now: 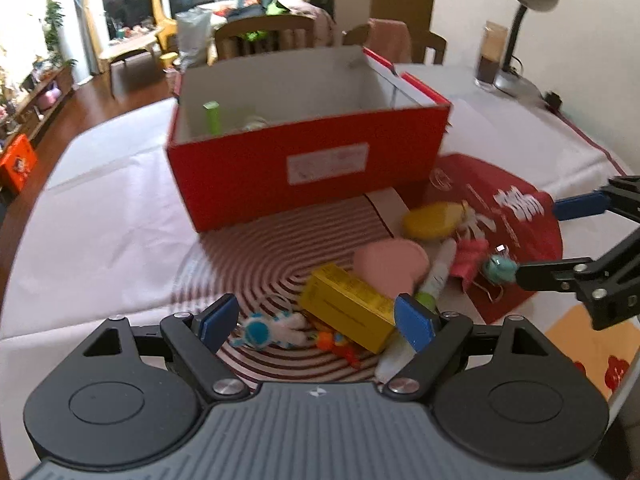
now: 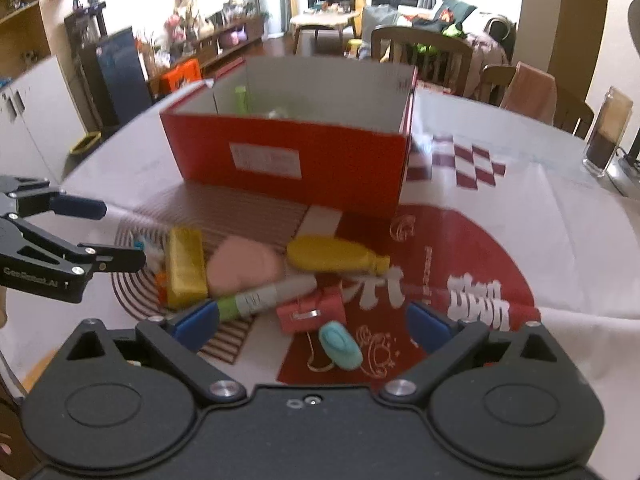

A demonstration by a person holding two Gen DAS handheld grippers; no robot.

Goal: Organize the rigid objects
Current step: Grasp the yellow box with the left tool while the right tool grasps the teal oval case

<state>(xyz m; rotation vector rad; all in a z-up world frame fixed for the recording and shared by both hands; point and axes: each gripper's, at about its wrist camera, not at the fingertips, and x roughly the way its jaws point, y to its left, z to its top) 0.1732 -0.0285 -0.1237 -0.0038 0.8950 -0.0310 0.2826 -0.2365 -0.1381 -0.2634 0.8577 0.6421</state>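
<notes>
Both grippers hung with jaws apart, holding nothing: the left gripper (image 1: pixel 316 322) over the yellow box (image 1: pixel 348 312), the right gripper (image 2: pixel 312 322) above the teal clip (image 2: pixel 340 346). Behind the toys sat the red shoebox (image 2: pixel 296 160) mid-table.

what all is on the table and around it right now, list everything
shoebox: 1, red outside, white inside, open, centre of table
tube in box: 1, green, upright at left end
yellow box: 1, yellow, lying in front of shoebox
yellow bottle: 1, yellow, on its side
pink sponge-like piece: 1, pink, between box and bottle
marker-like tube: 1, white with green end, lying flat
small red bag: 1, red, near the tube
teal toy: 1, teal, nearest right camera
astronaut figure: 1, blue and white
orange toy: 1, orange, beside figure
tablecloth: 1, white with red print
desk lamp: 1, grey, far corner
glass jar: 1, dark contents
chairs: several, wooden, behind table
left hand-held gripper: 1, open
right hand-held gripper: 1, open
</notes>
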